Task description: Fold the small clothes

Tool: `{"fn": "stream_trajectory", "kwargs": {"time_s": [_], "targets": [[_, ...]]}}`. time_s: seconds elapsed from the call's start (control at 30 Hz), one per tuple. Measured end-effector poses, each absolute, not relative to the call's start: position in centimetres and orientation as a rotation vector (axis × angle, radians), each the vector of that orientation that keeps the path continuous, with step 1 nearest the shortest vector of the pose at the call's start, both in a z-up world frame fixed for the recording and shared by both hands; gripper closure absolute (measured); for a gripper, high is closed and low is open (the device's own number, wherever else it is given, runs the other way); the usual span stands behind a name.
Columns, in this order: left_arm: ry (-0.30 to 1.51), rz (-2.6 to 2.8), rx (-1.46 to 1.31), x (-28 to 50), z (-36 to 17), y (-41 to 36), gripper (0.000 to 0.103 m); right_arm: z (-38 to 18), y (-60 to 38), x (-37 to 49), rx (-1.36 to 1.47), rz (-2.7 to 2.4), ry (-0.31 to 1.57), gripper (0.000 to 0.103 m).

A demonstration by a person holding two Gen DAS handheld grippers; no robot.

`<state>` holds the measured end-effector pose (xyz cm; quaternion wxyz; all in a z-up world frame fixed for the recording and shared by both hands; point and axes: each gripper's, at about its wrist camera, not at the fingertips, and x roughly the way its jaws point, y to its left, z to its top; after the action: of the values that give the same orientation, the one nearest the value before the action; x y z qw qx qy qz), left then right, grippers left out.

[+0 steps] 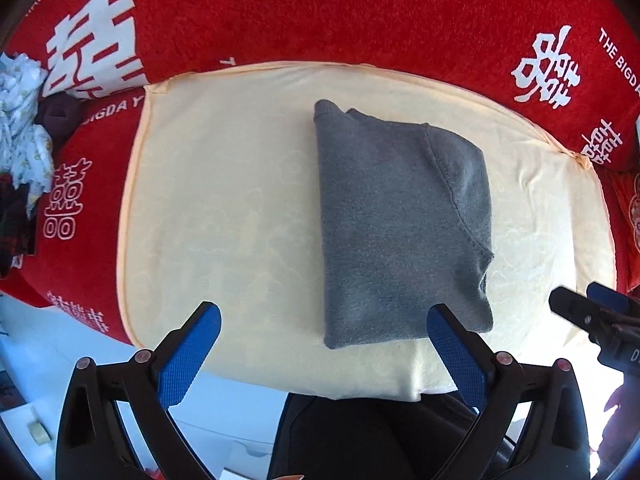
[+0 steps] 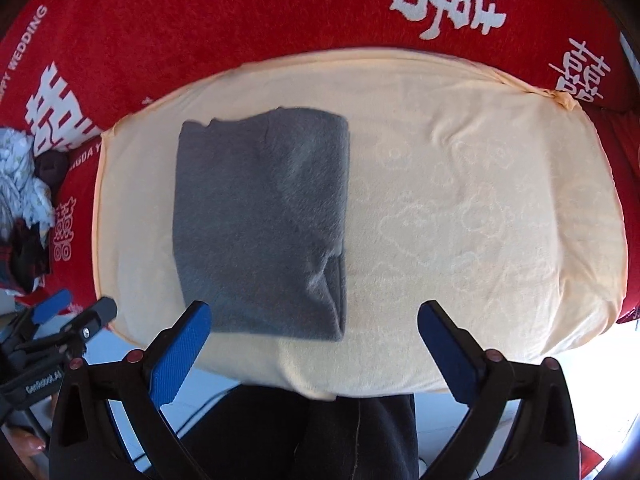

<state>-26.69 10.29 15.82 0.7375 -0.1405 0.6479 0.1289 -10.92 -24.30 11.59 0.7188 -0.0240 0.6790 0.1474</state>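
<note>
Blue pads on both grippers stand wide apart with nothing between them: the left gripper point(image 1: 324, 322) hangs above the near edge of the cushion, and the right gripper point(image 2: 314, 320) does likewise just beside it, each pointing steeply down. Neither touches cloth. Below them the grey garment point(image 1: 400, 220) lies folded into a compact upright rectangle on the cream cushion point(image 1: 224, 208), its near hem close to the cushion's front edge and a curved seam showing along its right side. Folding of this piece appears complete, or nearly so. Around the cushion runs a red blanket point(image 1: 320, 12) with white characters; at its left lies a heap of unfolded clothes point(image 1: 22, 120), pale printed cloth over dark pieces. The person's dark trousers point(image 2: 352, 432) show under the front edge. Risks noted: the top layer near the seam sits slightly proud and could spring open if brushed by a pad in passing; the garment lies near the front edge, so a careless drag could pull it off; reaching left for the heap could bring the two grippers into collision, as they hang close together
</note>
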Motion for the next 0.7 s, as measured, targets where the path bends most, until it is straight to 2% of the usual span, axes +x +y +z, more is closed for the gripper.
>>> {"fn": "stream_trajectory", "kwargs": {"time_s": [0.7], "targets": [[1.423,0.29,-0.307,-27.3,18.0,11.0,0.0,14.2,-23.8,-11.3,-0.08,0.27,1.516,0.0]]}}
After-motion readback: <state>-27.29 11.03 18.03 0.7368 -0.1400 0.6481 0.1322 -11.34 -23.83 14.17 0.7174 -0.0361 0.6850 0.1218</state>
